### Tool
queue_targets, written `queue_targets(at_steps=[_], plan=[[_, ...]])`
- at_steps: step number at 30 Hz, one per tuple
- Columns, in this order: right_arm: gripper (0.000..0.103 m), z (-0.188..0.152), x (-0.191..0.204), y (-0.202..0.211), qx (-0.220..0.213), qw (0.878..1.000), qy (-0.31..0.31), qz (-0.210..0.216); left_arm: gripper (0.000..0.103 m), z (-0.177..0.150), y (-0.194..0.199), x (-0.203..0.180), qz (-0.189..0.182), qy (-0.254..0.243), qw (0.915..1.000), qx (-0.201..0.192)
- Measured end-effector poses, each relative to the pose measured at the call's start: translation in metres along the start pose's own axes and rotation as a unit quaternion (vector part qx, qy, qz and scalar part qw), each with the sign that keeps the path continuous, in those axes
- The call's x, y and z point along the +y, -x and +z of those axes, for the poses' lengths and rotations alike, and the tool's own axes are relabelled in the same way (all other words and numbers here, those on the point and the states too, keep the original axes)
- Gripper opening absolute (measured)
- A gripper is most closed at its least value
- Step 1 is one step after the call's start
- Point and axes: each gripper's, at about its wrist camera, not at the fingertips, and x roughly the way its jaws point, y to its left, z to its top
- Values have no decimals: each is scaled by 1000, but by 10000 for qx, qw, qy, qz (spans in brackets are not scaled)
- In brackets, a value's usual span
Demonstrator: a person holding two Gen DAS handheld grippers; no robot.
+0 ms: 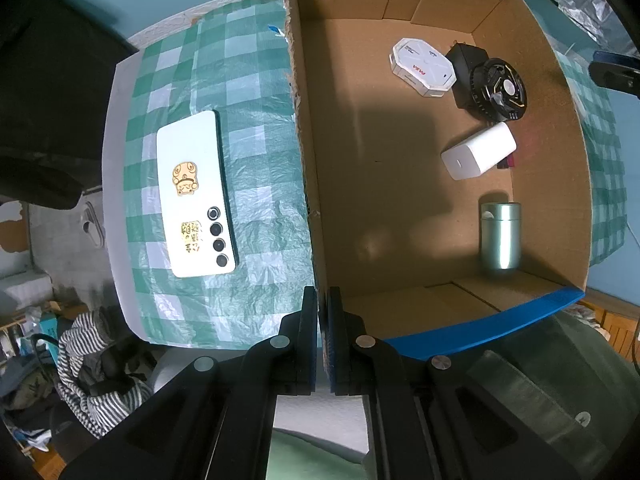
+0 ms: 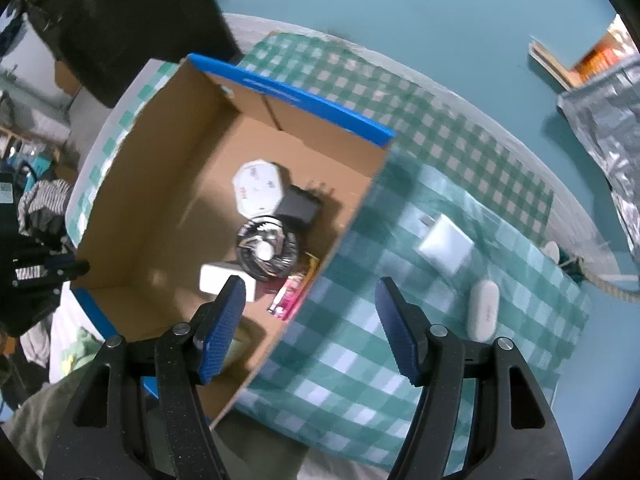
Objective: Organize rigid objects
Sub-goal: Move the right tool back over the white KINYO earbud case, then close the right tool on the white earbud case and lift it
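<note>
My left gripper point(image 1: 323, 292) is shut on the near end of the left wall of the open cardboard box point(image 1: 298, 92). Inside lie a white octagonal case point(image 1: 422, 68), a black adapter point(image 1: 466, 58), a black round fan point(image 1: 498, 88), a white block point(image 1: 478, 156) and a green metal cylinder point(image 1: 500, 236). A white phone point(image 1: 194, 194) lies face down on the checked cloth left of the box. My right gripper point(image 2: 309, 284) is open and empty above the box's point(image 2: 160, 152) right wall. A white charger point(image 2: 446, 244) and a white oval case point(image 2: 484, 312) lie on the cloth to its right.
The green checked cloth point(image 2: 400, 360) covers a small table, and the teal floor lies beyond its edges. A pink packet point(image 2: 288, 296) leans in the box's corner. Striped clothing point(image 1: 92, 360) lies piled by the table. Silver foil point(image 2: 608, 128) is at the far right.
</note>
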Motion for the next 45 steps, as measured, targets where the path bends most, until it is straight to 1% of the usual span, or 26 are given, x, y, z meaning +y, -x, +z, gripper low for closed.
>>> queue_targets(at_steps=[6, 9, 11, 17, 19, 22, 26, 33, 35, 39, 40, 42, 45], plan=[[68, -11, -26, 7, -7, 9998, -183, -104, 4, 0, 0, -1, 26, -4, 10000, 8], [68, -19, -43, 6, 26, 9994, -318, -137, 4, 0, 0, -1, 33, 6, 10000, 14], [68, -24, -59, 1, 95, 9989, -390, -234, 4, 0, 0, -2, 38, 16, 10000, 25], [68, -39, -124, -27, 296, 9951, -771, -550, 4, -1, -1, -3, 65, 16, 10000, 42], [68, -44, -146, -37, 361, 9933, -933, -575, 4, -1, -2, -4, 79, 26, 10000, 52], [68, -47, -167, -49, 389, 9920, -1031, -607, 4, -1, -2, -5, 102, 52, 9999, 60], [68, -48, -182, -66, 478, 9911, -1098, -580, 4, -1, -1, -5, 123, 101, 9998, 68], [68, -47, -192, -93, 612, 9917, -904, -674, 4, -1, 0, -5, 147, 212, 9996, 80], [65, -47, -194, -97, 618, 9917, -898, -685, 4, -1, 0, -5, 155, 255, 9995, 81], [56, -47, -200, -106, 685, 9911, -942, -651, 4, -1, 0, -5, 163, 343, 9992, 93], [51, -47, -201, -108, 709, 9910, -950, -621, 4, -2, 0, -5, 172, 357, 9992, 97], [46, -48, -202, -113, 766, 9910, -925, -594, 4, -2, 1, -5, 184, 386, 9990, 97], [40, -48, -201, -117, 817, 9909, -910, -557, 4, -3, 1, -4, 184, 434, 9988, 112]])
